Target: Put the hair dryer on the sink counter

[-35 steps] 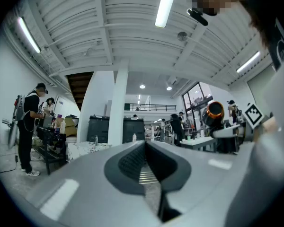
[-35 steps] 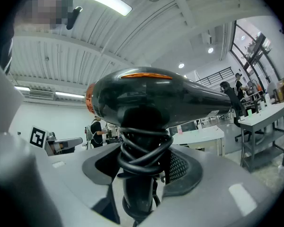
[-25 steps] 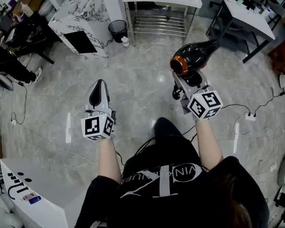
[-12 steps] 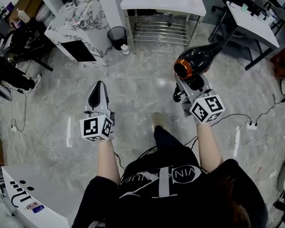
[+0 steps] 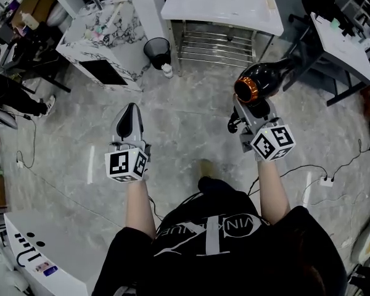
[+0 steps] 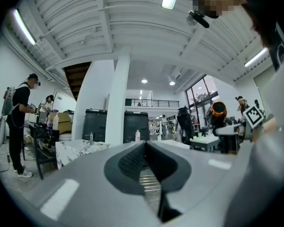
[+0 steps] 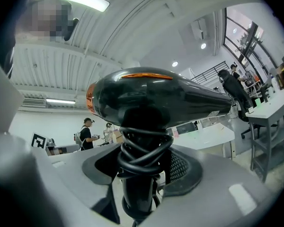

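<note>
While we hold both grippers out level over the grey marbled floor (image 5: 185, 125), our right gripper (image 5: 251, 111) is clamped on the handle of the black hair dryer (image 5: 263, 79). Its cord (image 7: 143, 151) is wound round that handle between the jaws, and its orange-ringed end is turned toward us. Our left gripper (image 5: 131, 108) carries nothing, its jaws drawn together at the tips. The marbled sink counter (image 5: 124, 57) stands well apart, ahead of the left gripper, near a black wastebasket (image 5: 156, 42) and a white table (image 5: 234, 8).
</note>
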